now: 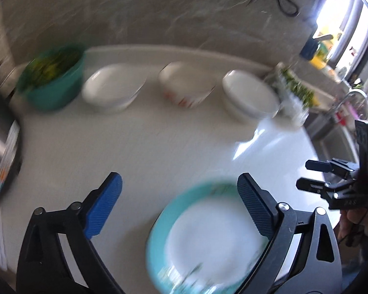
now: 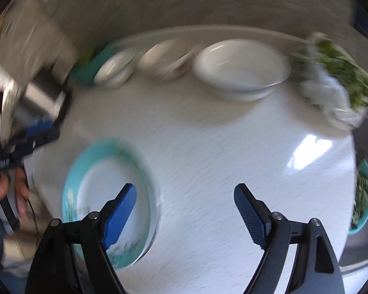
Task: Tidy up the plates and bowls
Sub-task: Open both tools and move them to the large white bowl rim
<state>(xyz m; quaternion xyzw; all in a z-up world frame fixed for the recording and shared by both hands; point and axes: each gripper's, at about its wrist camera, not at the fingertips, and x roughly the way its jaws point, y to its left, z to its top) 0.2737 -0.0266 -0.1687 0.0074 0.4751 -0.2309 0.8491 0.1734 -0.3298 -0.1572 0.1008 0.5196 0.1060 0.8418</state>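
While unstacked, three white bowls (image 1: 112, 90).

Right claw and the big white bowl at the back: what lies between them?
Only bare white tabletop lies between the open right claw and the white bowl, shown in the right wrist view. The teal-rimmed plate sits off to the left.

Held low over the white table (image 2: 208, 147), both empty. Left gripper (image 1: 179, 203) spread wide, blue pads (image 1: 103, 205) well apart. Right gripper (image 2: 185, 214) likewise agape beside it, each grasped from behind by a bare hand (image 2: 2, 191).
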